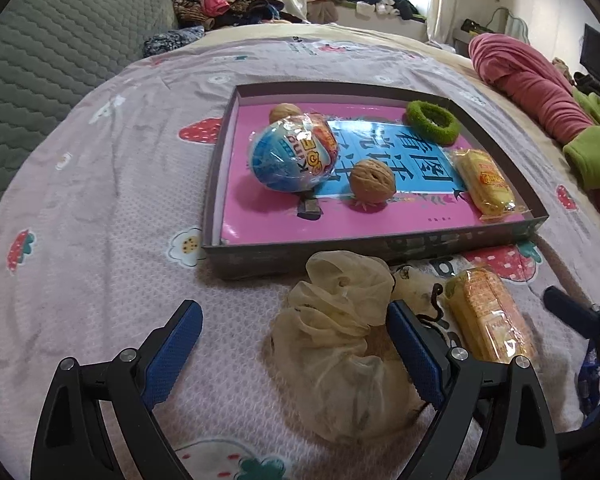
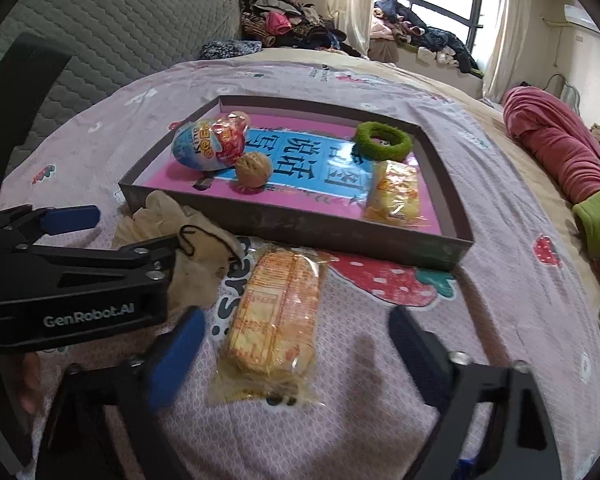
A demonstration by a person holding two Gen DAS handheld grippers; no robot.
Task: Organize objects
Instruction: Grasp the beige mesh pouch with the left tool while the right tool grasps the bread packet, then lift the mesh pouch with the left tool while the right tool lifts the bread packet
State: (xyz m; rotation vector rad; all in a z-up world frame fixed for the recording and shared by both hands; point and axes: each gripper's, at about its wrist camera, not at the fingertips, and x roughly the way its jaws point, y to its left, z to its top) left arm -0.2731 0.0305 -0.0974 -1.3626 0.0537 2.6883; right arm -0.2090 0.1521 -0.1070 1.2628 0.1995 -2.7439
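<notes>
Fingers of the right gripper point(image 2: 296, 354) stand open around the cracker pack point(image 2: 274, 316); squeeze its middle gently; left gripper point(image 1: 294, 350) open around the cloth pouch point(image 1: 340, 344).

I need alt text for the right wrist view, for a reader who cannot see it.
The right gripper, jaws open, frames a yellow snack pack lying on a strawberry-print bedsheet. Behind it, a shallow tray holds a toy egg, walnut, green ring and another snack pack.
</notes>
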